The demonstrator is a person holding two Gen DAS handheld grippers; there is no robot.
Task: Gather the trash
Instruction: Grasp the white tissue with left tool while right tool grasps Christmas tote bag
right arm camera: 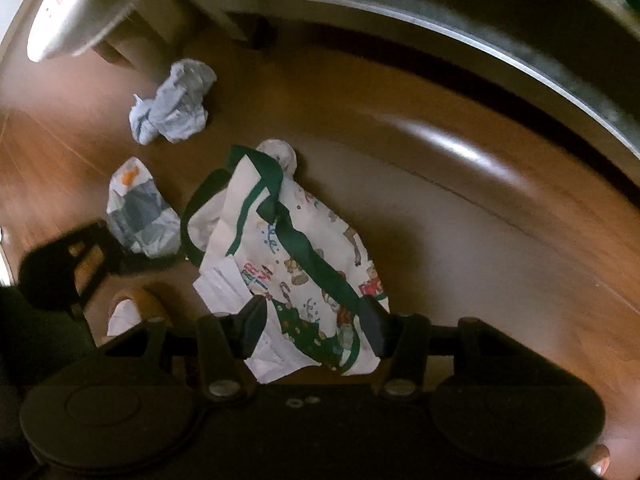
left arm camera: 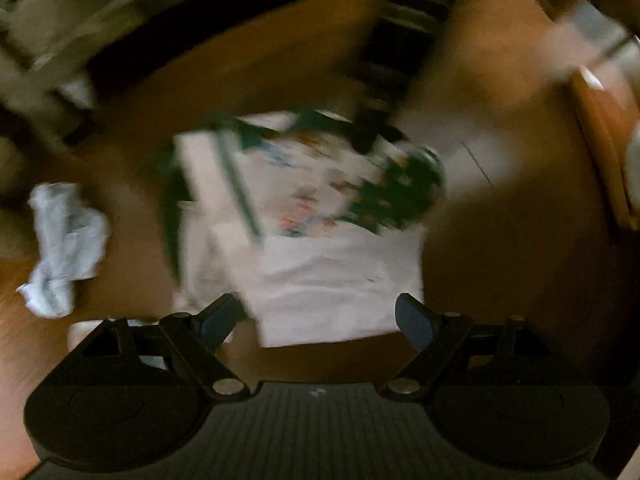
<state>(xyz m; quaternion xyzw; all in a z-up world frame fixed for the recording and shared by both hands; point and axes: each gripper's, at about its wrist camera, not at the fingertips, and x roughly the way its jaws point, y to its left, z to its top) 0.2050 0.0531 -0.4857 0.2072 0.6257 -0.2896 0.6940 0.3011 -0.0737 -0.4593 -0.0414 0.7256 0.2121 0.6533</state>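
A white bag with green handles and a Christmas print [right arm camera: 296,248] lies flat on the wooden floor; it also shows, blurred, in the left wrist view [left arm camera: 312,216]. My right gripper [right arm camera: 314,328] is open, its fingers on either side of the bag's near end. My left gripper [left arm camera: 316,318] is open over the bag's near white edge. A crumpled pale-blue paper [right arm camera: 176,102] lies beyond the bag and shows at the left in the left wrist view [left arm camera: 64,244]. A crumpled grey and orange wrapper [right arm camera: 138,210] lies left of the bag. A white ball of paper [right arm camera: 280,152] sits at the bag's far end.
A sofa base with a metal edge [right arm camera: 480,52] curves along the far right. A furniture leg [right arm camera: 132,36] stands at the far left. The other gripper [right arm camera: 60,264] is at the left. A dark striped object [left arm camera: 400,52] lies beyond the bag.
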